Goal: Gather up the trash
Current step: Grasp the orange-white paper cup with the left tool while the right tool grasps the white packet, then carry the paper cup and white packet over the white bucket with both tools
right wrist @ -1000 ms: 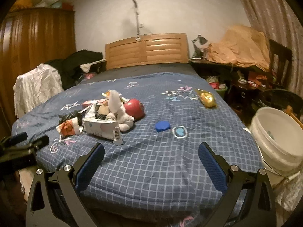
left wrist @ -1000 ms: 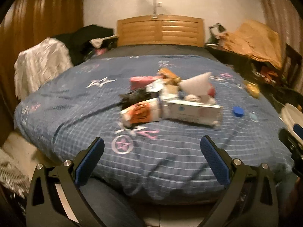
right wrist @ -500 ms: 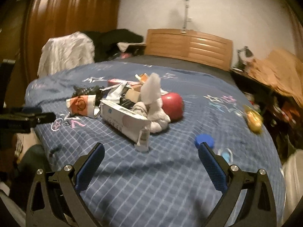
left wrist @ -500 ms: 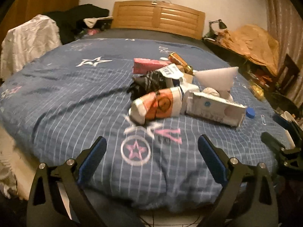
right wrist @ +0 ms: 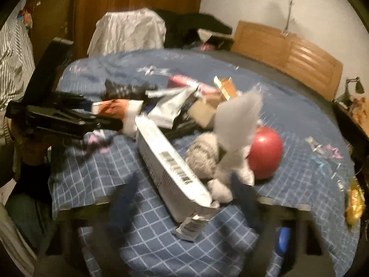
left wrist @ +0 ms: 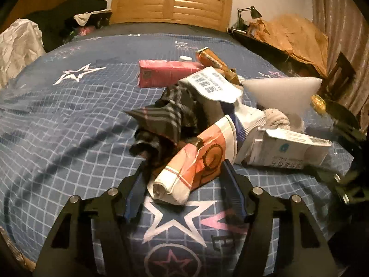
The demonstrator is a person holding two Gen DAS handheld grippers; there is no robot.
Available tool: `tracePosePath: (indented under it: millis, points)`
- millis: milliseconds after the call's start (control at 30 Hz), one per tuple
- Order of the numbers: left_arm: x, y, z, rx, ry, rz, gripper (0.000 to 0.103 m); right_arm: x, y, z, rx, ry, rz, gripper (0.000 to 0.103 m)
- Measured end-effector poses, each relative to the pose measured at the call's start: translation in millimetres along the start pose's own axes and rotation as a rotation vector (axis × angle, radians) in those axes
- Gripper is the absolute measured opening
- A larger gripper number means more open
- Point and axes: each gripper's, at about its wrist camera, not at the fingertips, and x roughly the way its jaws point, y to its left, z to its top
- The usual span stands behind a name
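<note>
On bed (left wrist: 69, 120), one orange cup (left wrist: 198, 161) (crushed), one white box (right wrist: 168, 168)

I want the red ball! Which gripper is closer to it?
Right. The right gripper straddles the white box beside the red ball; the left gripper is across the pile, closing around the orange cup.

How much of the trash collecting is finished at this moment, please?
Nothing looks collected: the pile lies on the bed. In hand: left gripper closing around the crushed orange cup, right gripper closing around the white box. Left: pink carton, foam cone, red ball.
</note>
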Motion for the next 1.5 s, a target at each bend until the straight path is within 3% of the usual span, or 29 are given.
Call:
tracePosePath:
  millis: [67,100,200,400,800,1067,1500]
  points:
    - [-5,2,-4,-0.018,-0.003,-0.032,0.043,-3,2,-4,0.013,-0.013,0.018,0.025]
    - [-8,2,-7,-0.035,0.001,-0.061,0.038,-6,4,-5,0.020,-0.021,0.023,0.021]
    - [-19,0,-19,-0.037,-0.009,-0.068,0.036,-14,9,-9,0.033,-0.037,0.035,0.014]
    - [-43,-9,-30,-0.038,-0.046,-0.095,0.036,-41,19,-26,0.106,-0.087,0.032,0.013]
    - [-73,-50,-32,0.008,-0.088,-0.065,0.036,-116,17,-55,0.298,-0.197,-0.013,0.013]
    - [-74,-118,-3,0.092,-0.122,-0.088,0.036,-199,-11,-70,0.428,-0.317,-0.145,0.013]
    - [-62,-279,48,0.314,-0.172,-0.189,0.036,-347,-95,-142,0.640,-0.415,-0.523,0.013]
